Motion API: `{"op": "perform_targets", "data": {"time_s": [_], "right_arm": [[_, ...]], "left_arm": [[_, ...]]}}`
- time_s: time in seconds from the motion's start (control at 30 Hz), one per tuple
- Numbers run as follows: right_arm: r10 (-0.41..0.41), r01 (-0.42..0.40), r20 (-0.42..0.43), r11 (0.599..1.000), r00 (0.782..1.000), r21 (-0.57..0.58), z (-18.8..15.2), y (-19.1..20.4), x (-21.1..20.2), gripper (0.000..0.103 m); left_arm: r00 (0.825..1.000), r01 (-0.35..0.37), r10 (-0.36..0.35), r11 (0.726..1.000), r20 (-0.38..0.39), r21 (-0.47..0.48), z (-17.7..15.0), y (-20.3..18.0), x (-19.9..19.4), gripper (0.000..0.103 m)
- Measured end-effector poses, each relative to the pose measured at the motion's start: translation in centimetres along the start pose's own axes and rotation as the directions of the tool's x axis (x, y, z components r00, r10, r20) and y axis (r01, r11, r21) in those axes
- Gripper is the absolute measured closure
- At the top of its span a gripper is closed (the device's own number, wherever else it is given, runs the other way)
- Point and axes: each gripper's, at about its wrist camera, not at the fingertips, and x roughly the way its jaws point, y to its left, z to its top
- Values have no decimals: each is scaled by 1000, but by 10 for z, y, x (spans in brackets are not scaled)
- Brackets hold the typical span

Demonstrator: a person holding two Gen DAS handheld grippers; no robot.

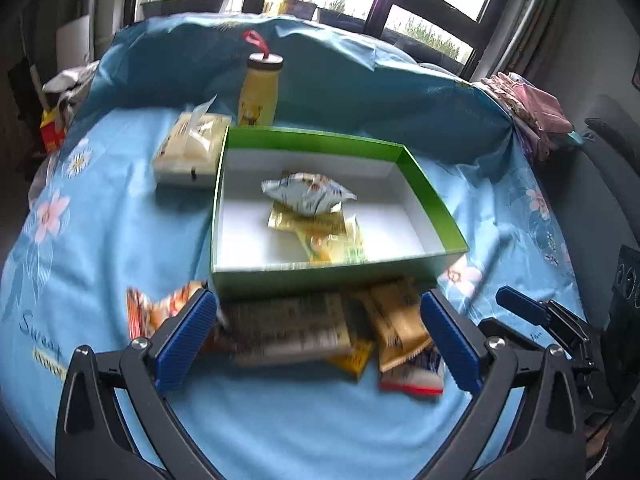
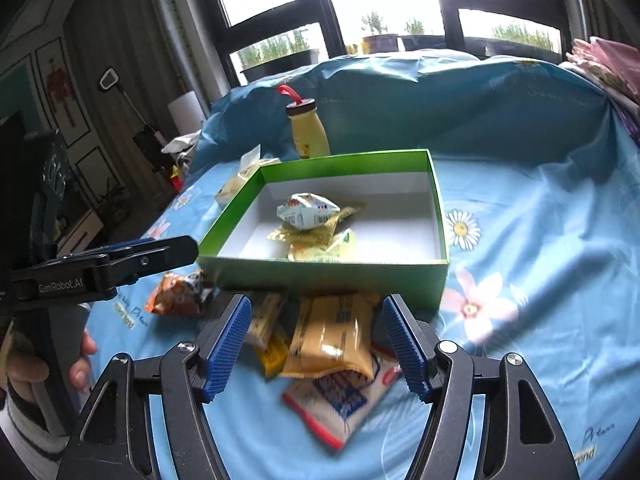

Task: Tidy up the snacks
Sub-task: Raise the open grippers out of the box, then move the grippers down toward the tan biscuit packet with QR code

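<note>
Blue floral sheet; snack pile blurred, partly behind green box. Left tongs, right tongs spread, empty.

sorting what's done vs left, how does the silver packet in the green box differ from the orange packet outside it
The silver packet lies inside the green box, on top of yellow packets; the orange packet lies on the blue sheet outside the box's near left corner. The silver one is puffed and crinkled with pale print; the orange one looks flatter and brightly coloured. Both are small sealed snack packets, and neither is held.
</note>
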Motion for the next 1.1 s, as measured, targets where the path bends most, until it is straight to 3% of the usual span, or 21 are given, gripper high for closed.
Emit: {"op": "perform_targets", "data": {"time_s": [0.47,0.8,1.1], "right_arm": [[-33,32,-44,999,998,-19,-43,-3,-21,34],[6,-5,-52,999,999,31,-60,-11,-26,34],[27,-24,-57,998,998,52,-68,-20,-22,34]], "left_arm": [[985,120,-130,989,-115,-85,-49,-1,-1,1],[944,257,-289,947,-161,-194,-59,-6,8,1],[905,333,-383,909,-185,-252,-54,-13,21,1]]}}
